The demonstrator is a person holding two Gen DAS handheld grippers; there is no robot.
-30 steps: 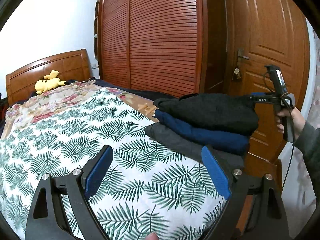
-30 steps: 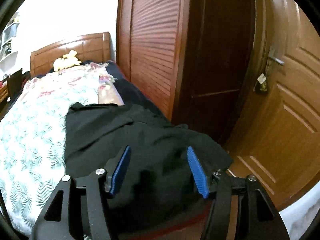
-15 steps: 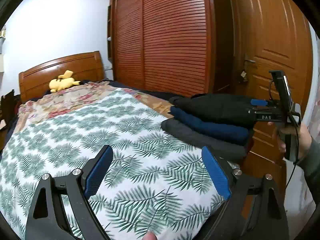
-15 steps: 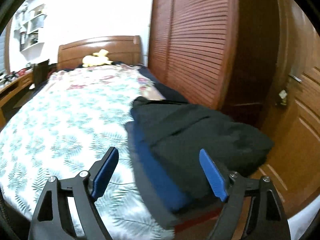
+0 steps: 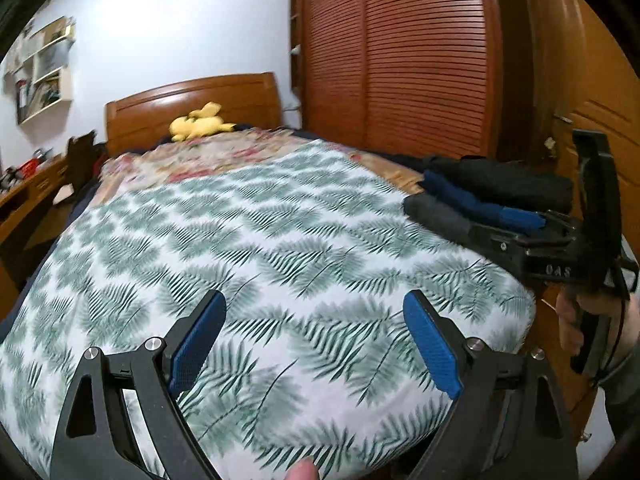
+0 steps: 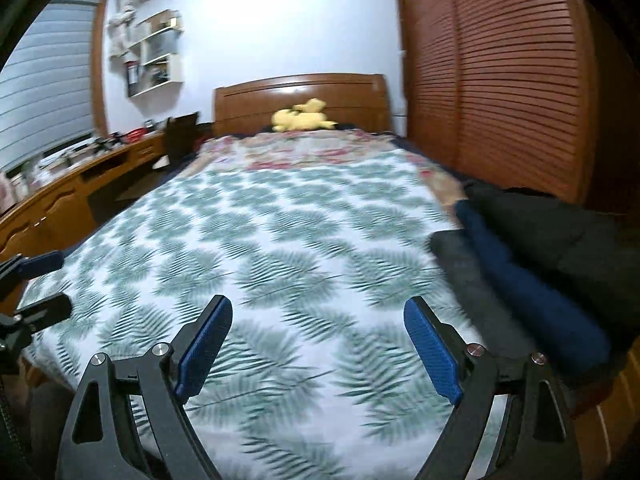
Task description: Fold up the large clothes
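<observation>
Three folded clothes lie stacked at the bed's right edge: a black one (image 5: pixel 504 178) on top, a navy one (image 5: pixel 468 200) under it, a grey one (image 5: pixel 436 216) at the bottom. The stack also shows in the right wrist view (image 6: pixel 560 248). My left gripper (image 5: pixel 316 340) is open and empty over the foot of the bed. My right gripper (image 6: pixel 318 344) is open and empty, left of the stack. The right gripper also shows in the left wrist view (image 5: pixel 560 248), beside the stack.
The bed (image 5: pixel 240 240) has a leaf-print cover and a floral quilt behind it. A yellow plush toy (image 5: pixel 200 124) lies by the wooden headboard. A slatted wardrobe (image 5: pixel 400 60) and a door (image 5: pixel 592 92) stand on the right. A desk (image 6: pixel 60 188) runs along the left.
Both grippers have drawn back from the stack and swung left toward the bed. The right gripper, which was over the black garment, is now off it. The stack has not moved.
</observation>
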